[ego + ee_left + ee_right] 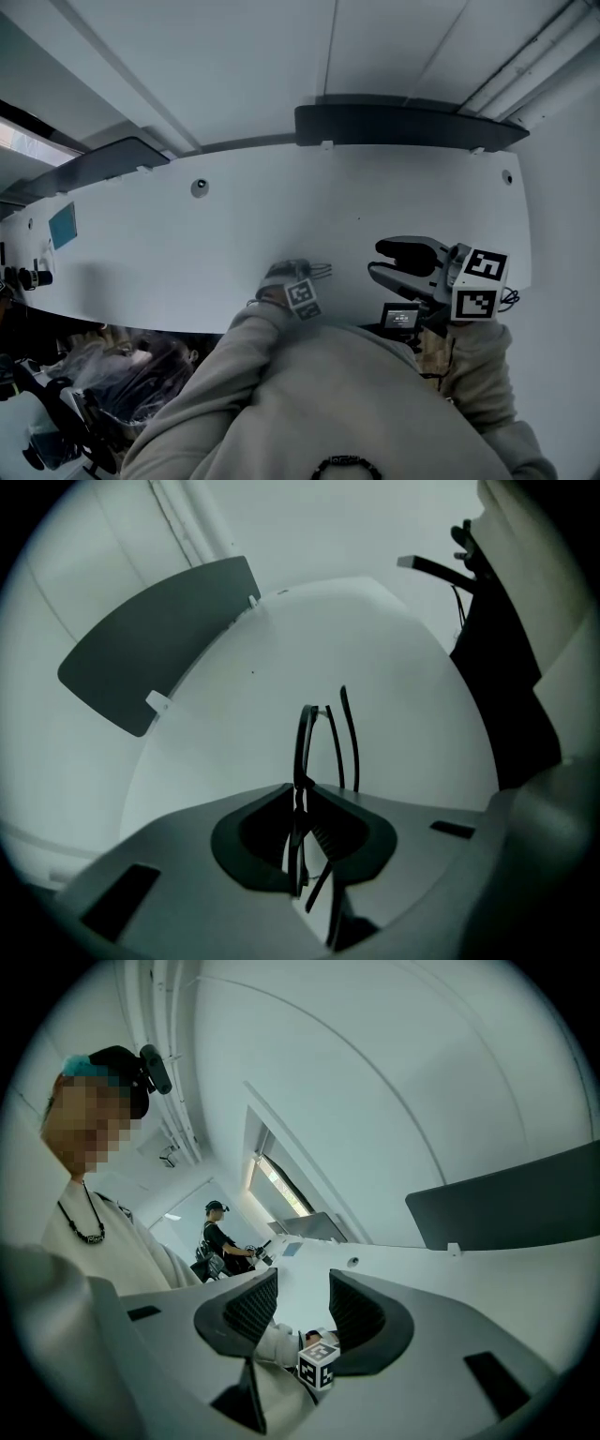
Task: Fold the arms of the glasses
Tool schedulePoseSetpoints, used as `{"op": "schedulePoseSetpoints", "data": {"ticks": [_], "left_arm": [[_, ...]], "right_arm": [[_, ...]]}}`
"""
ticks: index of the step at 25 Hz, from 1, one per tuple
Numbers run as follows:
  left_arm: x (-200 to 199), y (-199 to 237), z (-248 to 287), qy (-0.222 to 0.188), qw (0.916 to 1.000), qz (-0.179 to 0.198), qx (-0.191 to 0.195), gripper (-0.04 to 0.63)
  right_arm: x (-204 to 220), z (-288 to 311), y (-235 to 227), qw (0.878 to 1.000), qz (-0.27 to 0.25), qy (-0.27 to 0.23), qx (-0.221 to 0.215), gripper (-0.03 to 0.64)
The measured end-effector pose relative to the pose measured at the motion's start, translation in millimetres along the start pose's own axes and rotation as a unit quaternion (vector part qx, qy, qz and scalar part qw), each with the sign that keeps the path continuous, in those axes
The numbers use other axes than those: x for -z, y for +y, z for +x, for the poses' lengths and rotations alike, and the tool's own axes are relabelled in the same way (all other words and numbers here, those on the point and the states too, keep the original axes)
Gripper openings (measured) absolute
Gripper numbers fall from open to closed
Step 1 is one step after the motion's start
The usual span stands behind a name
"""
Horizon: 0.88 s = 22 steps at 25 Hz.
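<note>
The glasses (305, 747) have a thin dark frame and stand on edge, pinched between the jaws of my left gripper (302, 803). Both arms (350, 733) stick out away from the camera, unfolded, above the white table (375, 649). In the head view the left gripper (296, 274) points down at the table's near edge, with the glasses (320, 270) poking out to its right. My right gripper (377, 259) hovers a short way to the right, level, jaws open towards the glasses with nothing between them. The right gripper (302, 1283) looks at the left gripper's marker cube (319, 1363).
Dark partition panels (403, 124) (103, 164) stand along the table's far edge. A small device with a screen (400, 317) sits near my right hand. A teal card (63, 225) lies far left. Bags and clutter (94, 384) sit below the table. A person (218, 1234) stands far off.
</note>
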State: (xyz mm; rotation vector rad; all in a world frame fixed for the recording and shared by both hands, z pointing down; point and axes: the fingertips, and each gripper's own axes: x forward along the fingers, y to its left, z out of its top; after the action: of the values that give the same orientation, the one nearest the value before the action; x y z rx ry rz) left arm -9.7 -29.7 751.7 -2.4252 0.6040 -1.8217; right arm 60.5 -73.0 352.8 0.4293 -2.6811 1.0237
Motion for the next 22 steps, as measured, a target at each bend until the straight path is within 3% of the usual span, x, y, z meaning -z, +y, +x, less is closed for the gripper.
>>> {"op": "schedulePoseSetpoints", "data": {"ticks": [2, 4, 10, 12, 13, 15, 17, 19, 20, 22], "left_arm": [[10, -4, 6, 0.019, 0.9998, -0.006, -0.004, 0.036], [13, -5, 7, 0.028, 0.9995, -0.013, -0.008, 0.109], [3, 1, -5, 0.002, 0.9990, -0.045, -0.001, 0.240], [-1, 10, -16, -0.014, 0.9968, -0.079, 0.000, 0.249], [-4, 17, -24, -0.030, 0.9932, -0.112, 0.000, 0.249], [-10, 38, -46, -0.082, 0.9751, -0.206, 0.000, 0.249], [-21, 64, -79, -0.150, 0.9459, -0.288, 0.002, 0.249], [-35, 92, -119, -0.217, 0.9157, -0.338, 0.002, 0.233], [-41, 106, -141, -0.252, 0.8973, -0.363, 0.001, 0.201], [-50, 135, -186, -0.328, 0.8482, -0.416, -0.001, 0.056]], "right_arm": [[-1, -1, 0, 1.000, 0.000, -0.003, 0.001, 0.187], [-1, -2, -1, 1.000, 0.003, -0.005, -0.001, 0.187], [-3, 2, -2, 1.000, 0.002, -0.007, -0.011, 0.187], [-4, 5, -3, 1.000, 0.000, -0.006, -0.015, 0.187], [-5, 7, -3, 1.000, -0.002, -0.006, -0.016, 0.187], [-8, 11, -3, 1.000, -0.008, -0.008, -0.013, 0.186], [-11, 14, -7, 0.999, -0.028, -0.016, 0.002, 0.163], [-16, 16, -14, 0.997, -0.063, -0.029, 0.033, 0.114], [-19, 17, -18, 0.995, -0.082, -0.036, 0.051, 0.078], [-24, 18, -23, 0.989, -0.113, -0.046, 0.082, 0.036]]}}
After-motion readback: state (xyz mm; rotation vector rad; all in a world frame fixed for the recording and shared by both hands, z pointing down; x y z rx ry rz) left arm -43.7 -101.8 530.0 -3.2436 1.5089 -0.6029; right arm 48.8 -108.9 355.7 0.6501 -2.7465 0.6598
